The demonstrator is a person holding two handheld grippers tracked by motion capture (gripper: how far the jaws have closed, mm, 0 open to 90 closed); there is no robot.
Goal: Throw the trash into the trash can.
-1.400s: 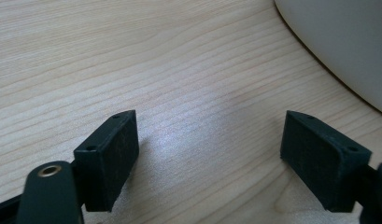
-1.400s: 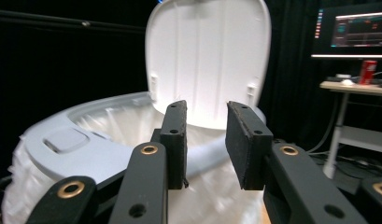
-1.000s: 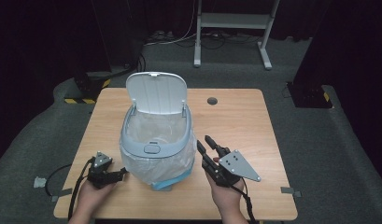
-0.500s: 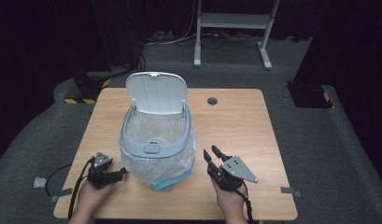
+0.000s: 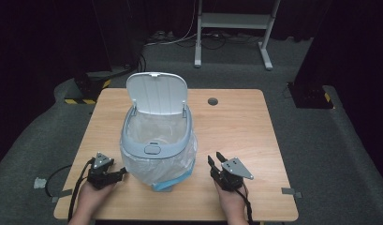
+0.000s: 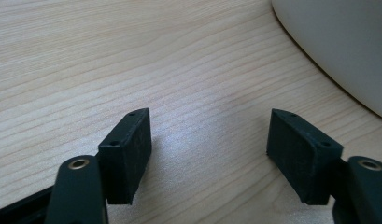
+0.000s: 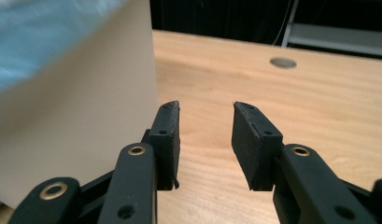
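Observation:
A white bin [image 5: 156, 140] with a grey-blue rim stands on the wooden table [image 5: 236, 122], its lid [image 5: 156, 96] tipped up at the back. A clear bag liner [image 5: 180, 161] hangs over its sides. My left gripper [image 5: 122, 174] lies low at the bin's left foot. In the left gripper view it [image 6: 209, 140] is open over bare wood with the bin wall [image 6: 338, 42] to its right; its jaws have just been closing on nothing. My right gripper [image 5: 216, 157] sits right of the bin. It [image 7: 205, 135] is open beside the bin wall [image 7: 76, 116], and its jaws have just been opening with nothing between them.
A round cable hole [image 5: 212, 101] is set in the table's far side behind the bin. A metal stand [image 5: 231, 28] rises beyond the table on dark carpet. The left gripper's cable [image 5: 58, 176] trails off the table's left front corner.
My right gripper has sunk toward the tabletop and drawn back toward the near edge, away from the bin's side. The left gripper has stayed where it was.

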